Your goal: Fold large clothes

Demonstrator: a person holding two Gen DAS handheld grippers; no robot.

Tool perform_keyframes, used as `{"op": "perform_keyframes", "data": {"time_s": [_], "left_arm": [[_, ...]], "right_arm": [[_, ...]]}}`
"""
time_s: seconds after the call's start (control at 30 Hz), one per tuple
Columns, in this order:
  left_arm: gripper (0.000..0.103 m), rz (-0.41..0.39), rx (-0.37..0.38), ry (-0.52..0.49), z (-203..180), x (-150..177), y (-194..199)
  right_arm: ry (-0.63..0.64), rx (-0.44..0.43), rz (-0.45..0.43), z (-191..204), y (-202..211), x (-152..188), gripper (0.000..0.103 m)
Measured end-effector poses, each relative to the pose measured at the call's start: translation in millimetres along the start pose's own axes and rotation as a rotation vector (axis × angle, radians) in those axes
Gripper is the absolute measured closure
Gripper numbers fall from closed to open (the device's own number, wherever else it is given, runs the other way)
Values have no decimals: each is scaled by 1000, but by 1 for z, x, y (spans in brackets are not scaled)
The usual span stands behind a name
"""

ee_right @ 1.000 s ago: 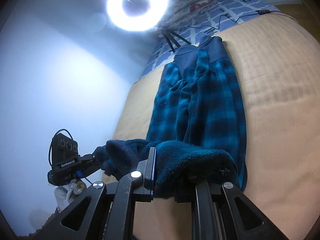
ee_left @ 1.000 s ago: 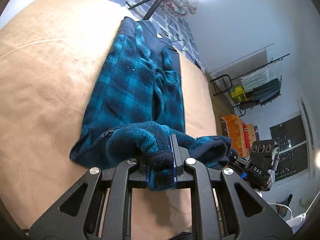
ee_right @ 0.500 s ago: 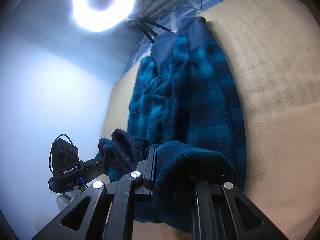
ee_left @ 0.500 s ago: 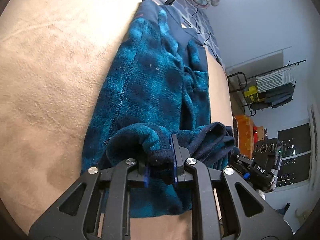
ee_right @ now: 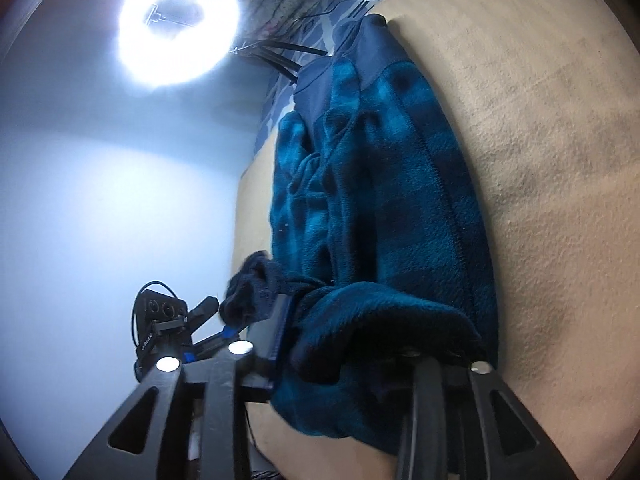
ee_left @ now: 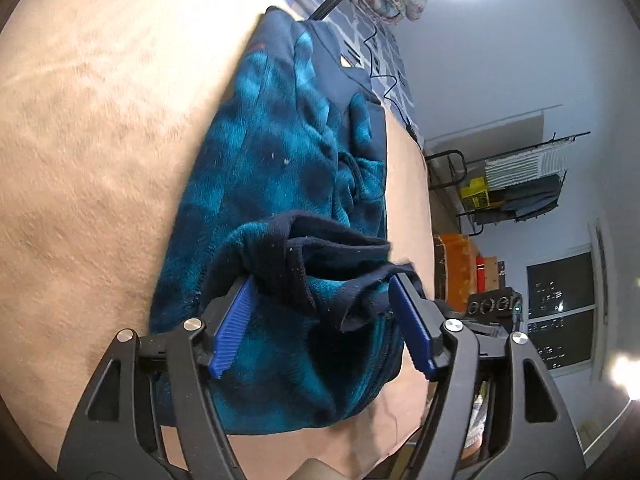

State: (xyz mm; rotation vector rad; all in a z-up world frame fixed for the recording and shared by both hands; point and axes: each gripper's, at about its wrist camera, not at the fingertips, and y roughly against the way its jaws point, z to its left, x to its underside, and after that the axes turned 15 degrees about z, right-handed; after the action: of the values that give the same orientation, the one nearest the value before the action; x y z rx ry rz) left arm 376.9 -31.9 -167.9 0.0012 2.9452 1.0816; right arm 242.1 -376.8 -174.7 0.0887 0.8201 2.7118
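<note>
Both claws, left claw (ee_left: 324, 320) and right claw (ee_right: 372, 344), have just spread wide, dropping the fleece garment's (ee_left: 280, 152) hem onto itself, leaving further folds.

Teal-and-navy plaid fleece garment (ee_left: 280, 168) laid lengthwise on tan bedcover, solid navy band at far end; near end doubled back over body, navy-edged hem bunched loosely on top

We find no lettering sharp enough to read in either view. The white print on the side of the black camera unit (ee_right: 149, 330) (seen from the right wrist) blurs into a smear, and the pale marks on the dark window (ee_left: 558, 312) are equally illegible.
</note>
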Motion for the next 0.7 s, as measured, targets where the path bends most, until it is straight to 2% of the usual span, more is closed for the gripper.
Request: {"op": "perform_keyframes", "data": {"time_s": [0.07,0.13,0.2,0.23,0.27,0.3,0.33,0.4,0.5,0.63,0.7], "left_arm": [[33,-13,-14,-37,-6,1,7],[33,-34,-51,-84,-13,6,14],[33,-67,-114,-155,-22,16,22],[45,-80,-143,-203,-28,22,24],[56,-80,-169,-264,-34,29,23],[77,-70,-206,-312,-39,33,20],[90,-56,-254,-368,-45,38,14],[92,-28,-304,-448,-51,45,-3],[92,13,-328,-453,-48,42,-28],[92,-34,-393,-428,-44,18,-46],[92,-57,-430,-399,-39,0,-53]], "right_arm": [[10,-11,-41,2,11,1,17],[17,-35,-81,5,25,2,19],[50,-52,-119,12,41,7,29],[112,-20,-121,23,45,11,36],[159,15,-116,32,45,14,51],[255,101,-105,50,41,22,62],[323,158,-94,63,34,27,65],[430,226,-60,80,13,39,70],[504,301,-27,87,-18,44,70],[534,403,-25,81,-46,33,70],[540,467,-29,75,-52,23,74]]}}
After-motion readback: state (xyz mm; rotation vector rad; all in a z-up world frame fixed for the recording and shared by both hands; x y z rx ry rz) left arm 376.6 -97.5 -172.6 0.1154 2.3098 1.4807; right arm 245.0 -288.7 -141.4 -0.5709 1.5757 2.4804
